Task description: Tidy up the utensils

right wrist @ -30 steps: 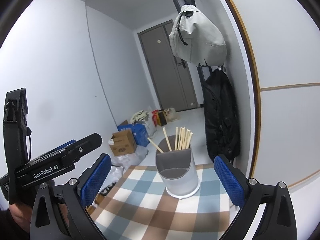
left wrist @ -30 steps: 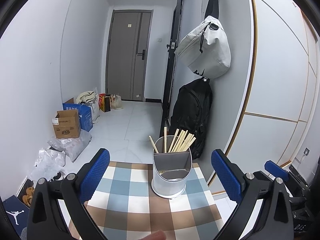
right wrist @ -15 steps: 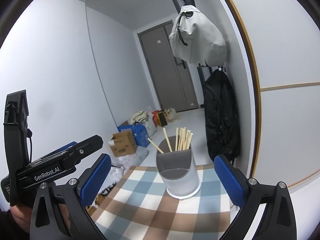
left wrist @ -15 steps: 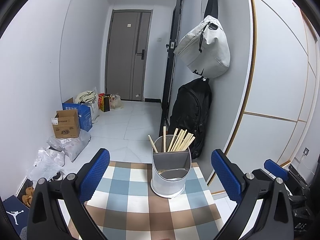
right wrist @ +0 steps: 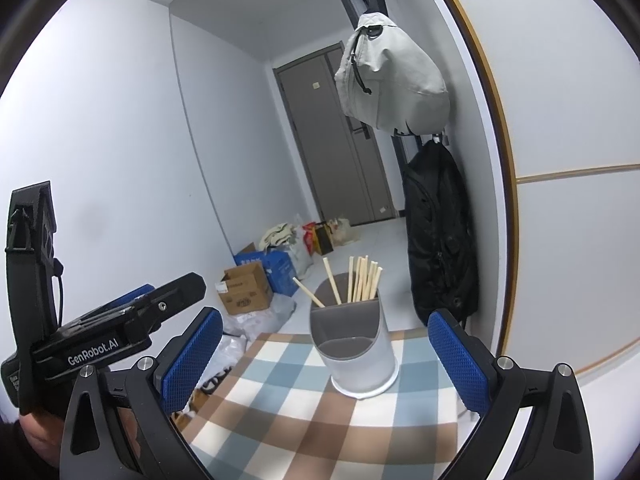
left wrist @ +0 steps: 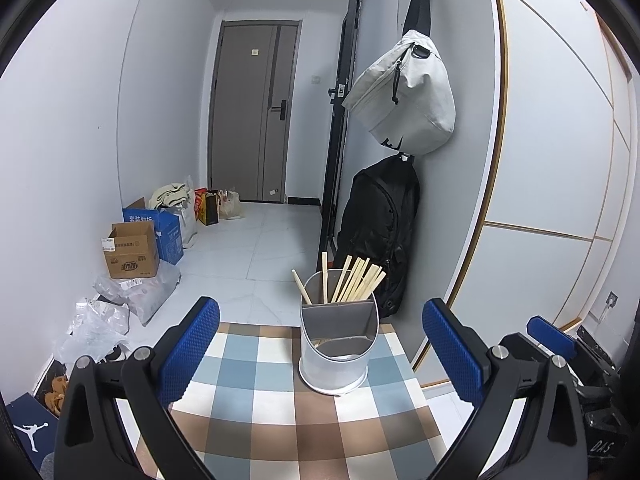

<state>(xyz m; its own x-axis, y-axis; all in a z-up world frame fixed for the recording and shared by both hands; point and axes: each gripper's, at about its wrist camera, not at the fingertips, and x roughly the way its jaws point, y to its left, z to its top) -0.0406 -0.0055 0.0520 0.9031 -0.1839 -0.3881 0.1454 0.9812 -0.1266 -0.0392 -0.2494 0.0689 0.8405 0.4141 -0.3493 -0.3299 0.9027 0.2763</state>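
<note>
A white utensil holder [left wrist: 338, 344] with a grey divider stands on the checked tablecloth [left wrist: 280, 412] near its far edge. Several wooden chopsticks [left wrist: 352, 284] stand in its back compartment; the front compartment looks empty. The holder [right wrist: 358, 348] and chopsticks [right wrist: 360, 280] also show in the right wrist view. My left gripper [left wrist: 320, 344] is open and empty, short of the holder. My right gripper [right wrist: 324, 354] is open and empty, also short of it. The left gripper's body [right wrist: 100, 344] shows at the left of the right wrist view.
A black backpack [left wrist: 380, 232] and a grey bag [left wrist: 404, 96] hang on the wall right behind the table. Cardboard boxes [left wrist: 132, 250] and plastic bags [left wrist: 120, 300] lie on the floor at left. The table's far edge is just behind the holder.
Both views have shifted very slightly; the holder sits a touch lower and more left in the left wrist view. A fingertip at the bottom edge of that view is gone. Both grippers stay open.
</note>
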